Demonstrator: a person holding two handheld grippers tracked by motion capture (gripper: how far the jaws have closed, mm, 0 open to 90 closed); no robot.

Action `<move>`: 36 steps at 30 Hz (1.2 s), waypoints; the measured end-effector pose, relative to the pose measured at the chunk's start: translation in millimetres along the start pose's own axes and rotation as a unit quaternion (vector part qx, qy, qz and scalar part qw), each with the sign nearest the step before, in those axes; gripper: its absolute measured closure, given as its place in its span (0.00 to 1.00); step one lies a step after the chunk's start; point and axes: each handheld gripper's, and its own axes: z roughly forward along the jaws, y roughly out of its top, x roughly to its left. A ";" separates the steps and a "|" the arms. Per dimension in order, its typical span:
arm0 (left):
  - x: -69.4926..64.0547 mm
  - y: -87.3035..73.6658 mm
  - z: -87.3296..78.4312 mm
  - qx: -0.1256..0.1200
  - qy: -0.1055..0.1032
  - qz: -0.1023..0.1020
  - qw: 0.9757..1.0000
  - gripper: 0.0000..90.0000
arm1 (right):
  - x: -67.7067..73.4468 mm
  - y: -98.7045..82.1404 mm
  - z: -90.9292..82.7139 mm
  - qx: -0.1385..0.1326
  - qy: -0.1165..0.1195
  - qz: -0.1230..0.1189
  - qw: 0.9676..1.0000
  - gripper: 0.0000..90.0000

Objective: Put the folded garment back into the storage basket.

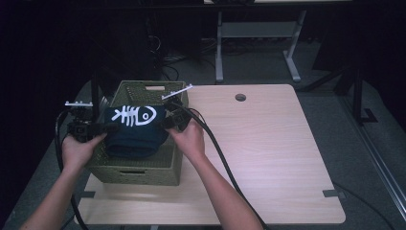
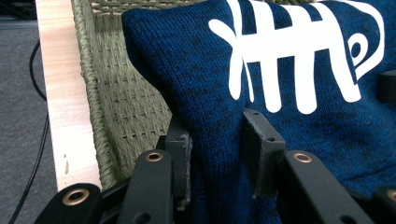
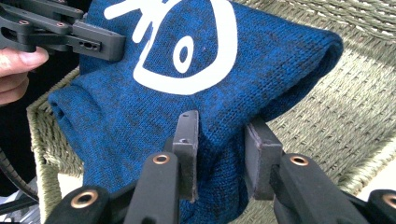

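A folded dark blue knitted sweater with a white fish-skeleton print hangs over the olive woven basket. My left gripper is shut on the sweater's left edge, and in the left gripper view its jaws pinch a thick fold of the blue knit. At the opposite edge my right gripper is shut too, a fold of the sweater clamped between its pads. The sweater's lower part dips into the basket. The left gripper also appears at the top left of the right gripper view.
The basket stands at the front left of a light wooden table that has a round cable hole. Black cables trail from both grippers across the table. Table legs and dark floor lie beyond the far edge.
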 end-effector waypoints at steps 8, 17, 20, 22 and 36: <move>0.6 -2.6 8.6 0.015 0.011 0.006 1.000 0.73 | -4.0 -3.7 7.0 0.014 -0.004 -0.003 1.000 0.76; 6.1 -8.1 15.8 0.029 0.012 0.003 1.000 0.73 | -5.5 -6.9 13.8 0.023 -0.009 -0.006 1.000 0.76; 8.3 -9.1 16.8 0.032 0.011 0.000 0.999 0.73 | -5.3 -7.8 16.6 0.026 -0.011 -0.008 1.000 0.75; 8.2 -8.7 16.8 0.033 0.013 0.003 0.999 0.73 | -4.8 -8.2 18.0 0.027 -0.013 -0.009 1.000 0.74; 4.8 -4.0 21.4 0.029 0.057 0.019 0.998 0.61 | 2.2 -4.6 5.6 0.024 -0.091 -0.052 0.994 0.52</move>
